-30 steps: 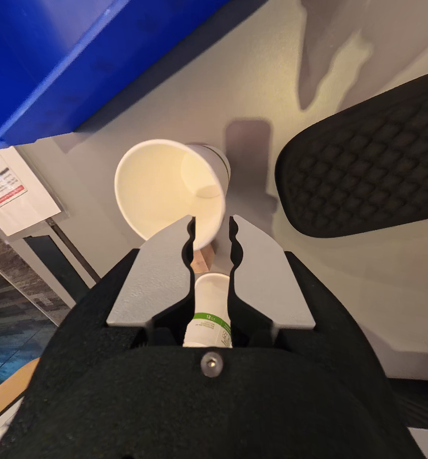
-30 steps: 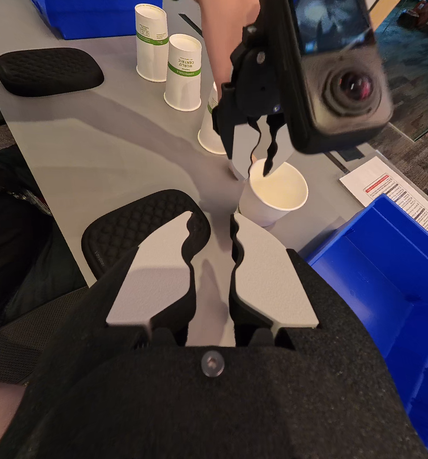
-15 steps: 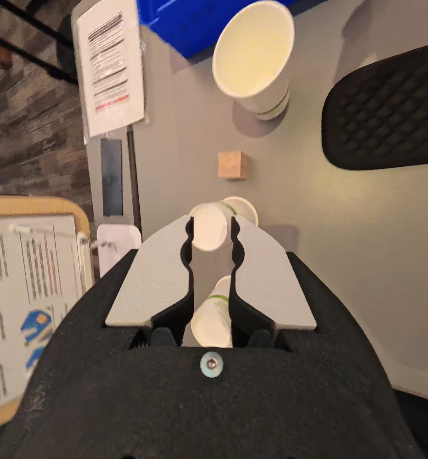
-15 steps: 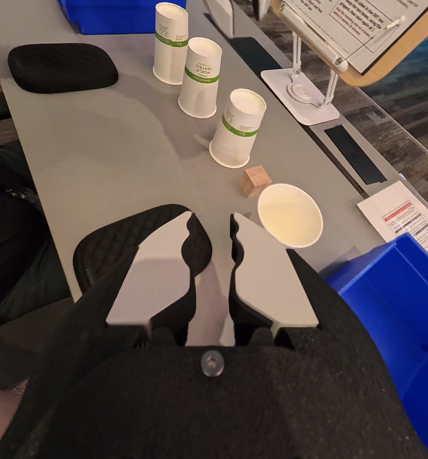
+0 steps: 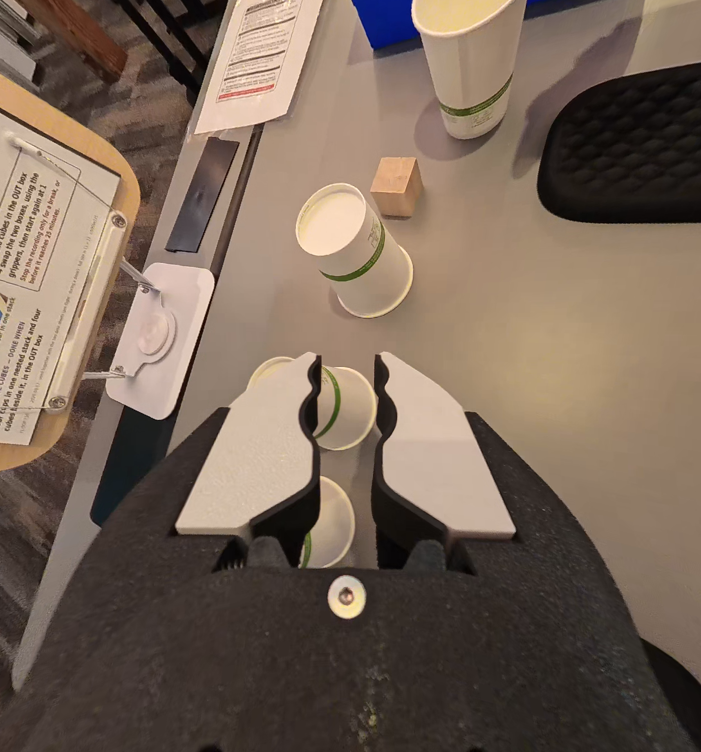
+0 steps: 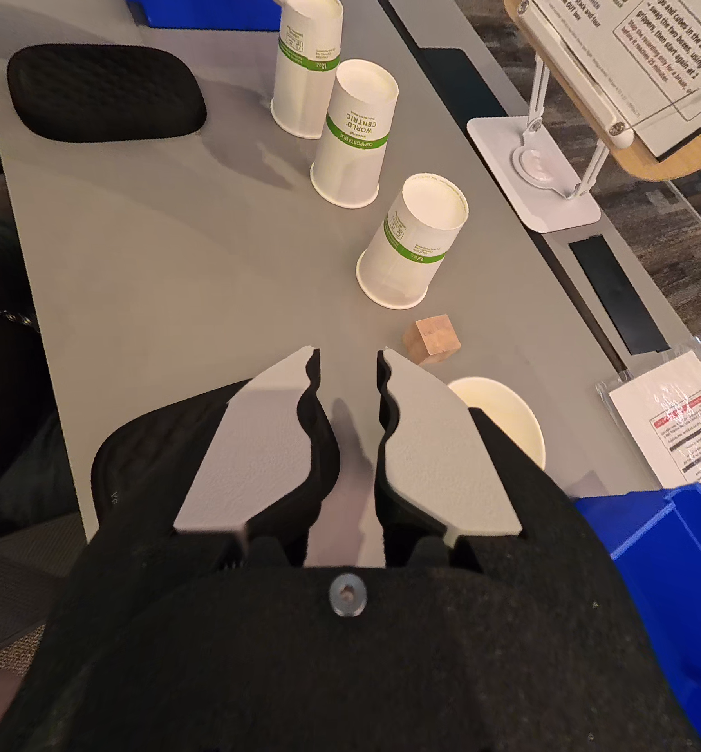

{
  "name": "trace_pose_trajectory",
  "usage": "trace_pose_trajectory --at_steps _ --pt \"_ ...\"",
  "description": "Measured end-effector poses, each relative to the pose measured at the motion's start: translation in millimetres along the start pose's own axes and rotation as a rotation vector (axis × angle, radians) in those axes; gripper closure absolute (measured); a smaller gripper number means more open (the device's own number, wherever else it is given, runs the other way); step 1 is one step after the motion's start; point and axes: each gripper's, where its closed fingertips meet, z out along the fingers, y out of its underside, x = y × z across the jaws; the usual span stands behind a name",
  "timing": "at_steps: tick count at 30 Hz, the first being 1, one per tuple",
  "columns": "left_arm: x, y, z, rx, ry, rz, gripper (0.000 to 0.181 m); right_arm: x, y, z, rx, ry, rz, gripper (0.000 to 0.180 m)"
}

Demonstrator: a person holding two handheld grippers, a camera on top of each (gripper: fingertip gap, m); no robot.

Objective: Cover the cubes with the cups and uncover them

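1. At the left of the right wrist view, one black pad point(image 6: 104, 93) lies far off and a second pad point(image 6: 157, 460) sits under our right tool point(image 6: 348, 354). The grey surface point(image 6: 178, 264) between them is bare, so that is our widest room for swinging.
2. The right tool hovers spread and empty, its tips near the cube point(image 6: 432, 339).
3. Three upturned cups point(image 6: 414, 244) stand in a row running away from us. In its own view, the left tool point(image 5: 347, 358) is spread, holding nothing, above that row. A second ago it was at the upright cup point(image 6: 499, 415), and it has since pulled back out of the right view.
4. That leaves the cube bare, with the upright cup just beside it and the nearest upturned cup close on its other side. We judge one cube uncovered and three cups left to lift.
5. At the right, the surface's edge runs close behind the row, with a stand base point(image 6: 536, 175), a laminated sheet point(image 6: 674, 427) and a blue bin point(image 6: 666, 569) crowding it. Lifts should go up and leftward.
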Motion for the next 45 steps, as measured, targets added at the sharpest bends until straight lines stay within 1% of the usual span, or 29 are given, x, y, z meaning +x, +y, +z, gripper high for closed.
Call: trace_pose_trajectory --at_steps 4,7,14,17,20,26,28,39,43,45 --pt "11 7 -10 0.030 -0.004 -0.029 0.157 3 0 9 -0.044 0.009 -0.013 0.155" --pt "19 14 -18 0.067 -0.018 -0.065 0.157 5 -4 23 -0.102 0.005 -0.057 0.158" --pt "23 24 -30 0.166 -0.015 -0.203 0.159 13 -37 88 -0.308 -0.058 -0.232 0.160" --pt "24 29 -33 0.185 -0.019 -0.233 0.159 17 -51 112 -0.367 -0.075 -0.279 0.161" --pt "26 34 -37 0.195 -0.015 -0.250 0.159 20 -60 134 -0.404 -0.098 -0.277 0.163" --pt "26 43 -42 0.201 -0.023 -0.266 0.159 32 -58 163 -0.472 -0.103 -0.247 0.165" --pt "25 46 -43 0.200 -0.027 -0.270 0.159 35 -54 167 -0.503 -0.095 -0.251 0.165" --pt "18 57 -52 0.221 -0.053 -0.303 0.159 41 -51 176 -0.526 -0.081 -0.261 0.165" --pt "17 59 -53 0.233 -0.059 -0.321 0.160 40 -54 173 -0.507 -0.073 -0.261 0.165" --pt "15 54 -49 0.235 -0.059 -0.311 0.160 41 -56 169 -0.487 -0.067 -0.252 0.165"
